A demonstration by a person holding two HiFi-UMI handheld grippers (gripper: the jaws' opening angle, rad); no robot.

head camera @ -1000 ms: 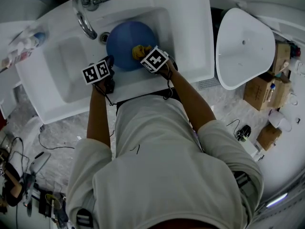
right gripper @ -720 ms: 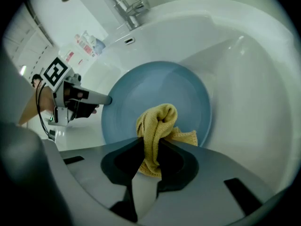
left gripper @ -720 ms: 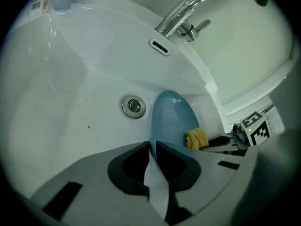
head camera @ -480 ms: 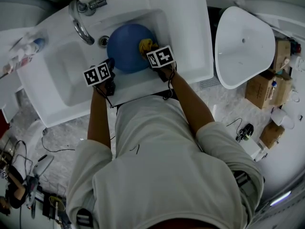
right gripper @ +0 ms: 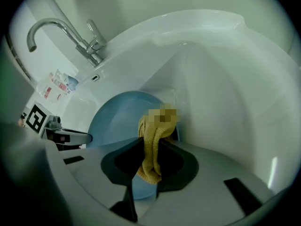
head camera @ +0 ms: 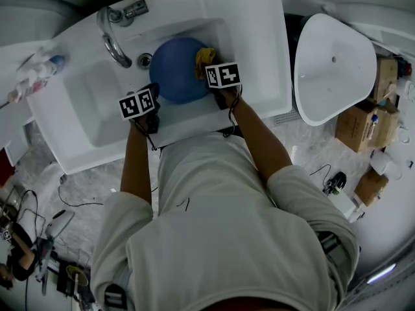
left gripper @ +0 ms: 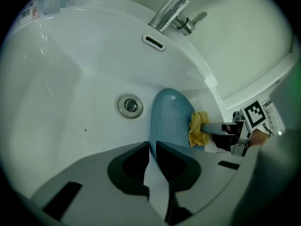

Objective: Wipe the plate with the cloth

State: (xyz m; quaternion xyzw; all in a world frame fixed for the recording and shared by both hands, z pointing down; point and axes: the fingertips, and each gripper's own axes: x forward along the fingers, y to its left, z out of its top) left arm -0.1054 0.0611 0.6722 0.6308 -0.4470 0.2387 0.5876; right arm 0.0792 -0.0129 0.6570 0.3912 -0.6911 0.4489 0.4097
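A blue plate (head camera: 176, 70) stands tilted in the white sink (head camera: 91, 109). My left gripper (head camera: 153, 91) is shut on its near rim; in the left gripper view the plate (left gripper: 170, 119) runs edge-on between the jaws of that gripper (left gripper: 152, 147). My right gripper (head camera: 211, 63) is shut on a yellow cloth (head camera: 204, 57) at the plate's right edge. In the right gripper view the cloth (right gripper: 151, 147) hangs bunched between the jaws in front of the plate (right gripper: 115, 117). From the left gripper view the cloth (left gripper: 197, 128) presses against the plate's face.
A chrome tap (head camera: 111, 32) and the drain (head camera: 145, 59) lie at the sink's far left. Bottles (head camera: 35, 70) stand on the left ledge. A white tub (head camera: 331, 63) and cardboard boxes (head camera: 360, 122) stand to the right on the floor.
My right gripper has slid with the cloth across the plate toward its right far edge and rolled. The left gripper and the plate have kept still.
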